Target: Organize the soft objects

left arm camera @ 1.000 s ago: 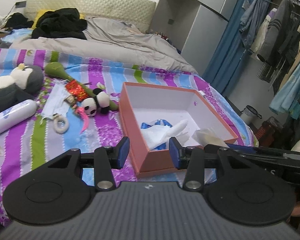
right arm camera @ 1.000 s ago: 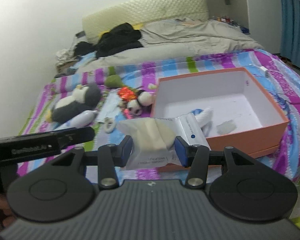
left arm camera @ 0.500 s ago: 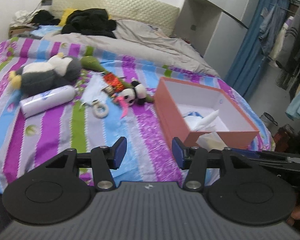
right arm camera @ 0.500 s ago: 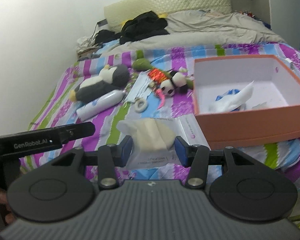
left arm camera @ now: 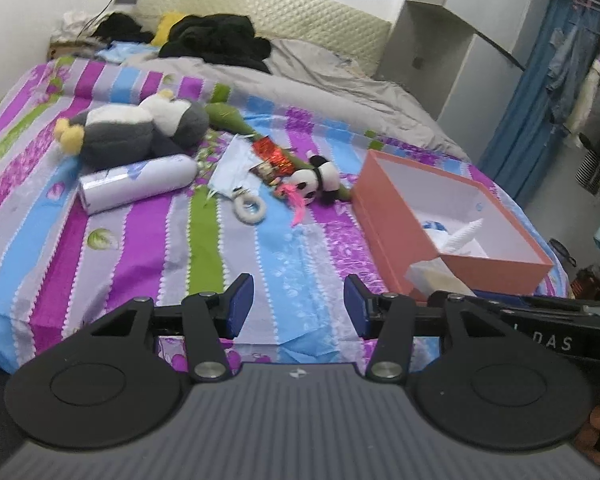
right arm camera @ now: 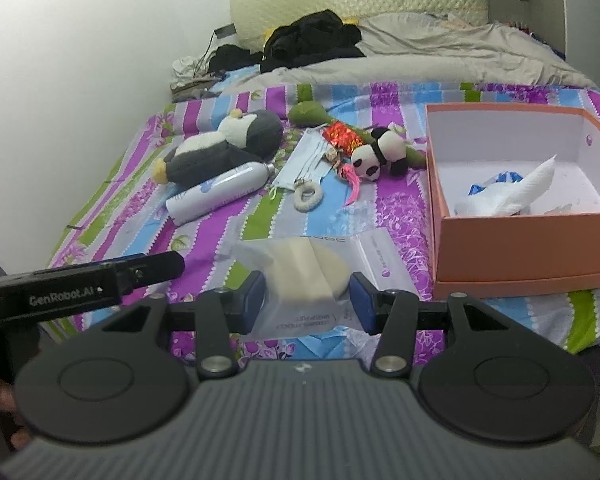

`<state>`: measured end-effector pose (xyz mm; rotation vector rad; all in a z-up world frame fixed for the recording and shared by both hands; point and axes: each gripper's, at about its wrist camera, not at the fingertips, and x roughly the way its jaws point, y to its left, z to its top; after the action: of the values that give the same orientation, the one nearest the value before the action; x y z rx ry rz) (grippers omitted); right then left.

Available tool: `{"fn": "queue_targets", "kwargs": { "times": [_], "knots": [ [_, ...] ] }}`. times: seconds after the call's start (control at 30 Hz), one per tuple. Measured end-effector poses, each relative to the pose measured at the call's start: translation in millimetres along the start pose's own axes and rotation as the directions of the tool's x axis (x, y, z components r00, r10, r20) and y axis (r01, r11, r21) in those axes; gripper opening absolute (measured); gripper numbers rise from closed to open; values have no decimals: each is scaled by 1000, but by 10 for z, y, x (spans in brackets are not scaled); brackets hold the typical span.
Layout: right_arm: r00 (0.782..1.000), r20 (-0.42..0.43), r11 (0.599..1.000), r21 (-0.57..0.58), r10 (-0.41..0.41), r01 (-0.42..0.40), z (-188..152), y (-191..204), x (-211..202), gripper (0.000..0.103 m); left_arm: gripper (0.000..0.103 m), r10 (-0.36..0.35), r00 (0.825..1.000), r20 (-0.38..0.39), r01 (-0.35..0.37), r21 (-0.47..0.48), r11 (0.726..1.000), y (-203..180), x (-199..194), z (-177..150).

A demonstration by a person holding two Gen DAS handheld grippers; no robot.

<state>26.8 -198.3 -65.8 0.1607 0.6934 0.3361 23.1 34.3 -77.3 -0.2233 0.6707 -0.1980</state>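
My right gripper point(right arm camera: 306, 300) is shut on a clear packet of beige makeup puffs point(right arm camera: 300, 272), held over the near edge of the striped bed. That packet point(left arm camera: 432, 276) also shows at the right of the left wrist view. An orange box point(right arm camera: 520, 240) with white tissue point(right arm camera: 516, 196) inside sits to its right. My left gripper point(left arm camera: 298, 306) is open with nothing between its fingers, above the blanket. A penguin plush point(left arm camera: 140, 132) and a panda plush point(left arm camera: 314, 180) lie further up the bed.
A white bottle point(left arm camera: 136, 184), a blue face mask point(left arm camera: 232, 164), a white ring point(left arm camera: 250, 210) and a red shiny packet point(left arm camera: 268, 150) lie among the plush toys. Dark clothes point(left arm camera: 216, 40) and a grey duvet point(left arm camera: 340, 80) cover the bed's head. Hanging clothes and a wardrobe stand right.
Both grippers have pulled back from the box and swung left, so the box now sits at the right of each view. The left jaws stand slightly wider. The right grip is unchanged.
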Motion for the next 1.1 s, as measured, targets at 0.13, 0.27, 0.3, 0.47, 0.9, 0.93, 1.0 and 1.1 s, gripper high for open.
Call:
{"fn": "queue_targets", "kwargs": {
  "times": [0.13, 0.27, 0.3, 0.47, 0.9, 0.93, 1.0, 1.1],
  "knots": [
    [1000, -6, 1000, -8, -2, 2, 61, -23, 158, 51, 56, 19, 1000, -12, -19, -31, 999, 134, 172, 20],
    [1000, -14, 1000, 0, -3, 3, 124, -69, 324, 51, 56, 36, 999, -30, -37, -38, 999, 231, 380, 62],
    [1000, -17, 1000, 0, -1, 1, 144, -77, 370, 51, 56, 40, 999, -33, -42, -40, 998, 251, 428, 77],
    [1000, -12, 1000, -13, -8, 8, 253, -104, 507, 51, 56, 39, 998, -39, -41, -56, 998, 304, 632, 182],
    [983, 94, 987, 24, -159, 157, 647, -650, 412, 51, 56, -54, 998, -16, 55, 29, 998, -212, 891, 537],
    [979, 101, 984, 31, -178, 176, 675, -732, 382, 51, 56, -61, 998, -16, 62, 36, 997, -260, 900, 550],
    [968, 109, 974, 51, -226, 221, 755, -943, 342, 51, 56, -69, 997, -20, 70, 52, 996, -346, 920, 566],
    [948, 86, 950, 82, -307, 300, 860, -1282, 328, 51, 56, -86, 996, -35, 88, 57, 994, -438, 965, 578]
  ]
}}
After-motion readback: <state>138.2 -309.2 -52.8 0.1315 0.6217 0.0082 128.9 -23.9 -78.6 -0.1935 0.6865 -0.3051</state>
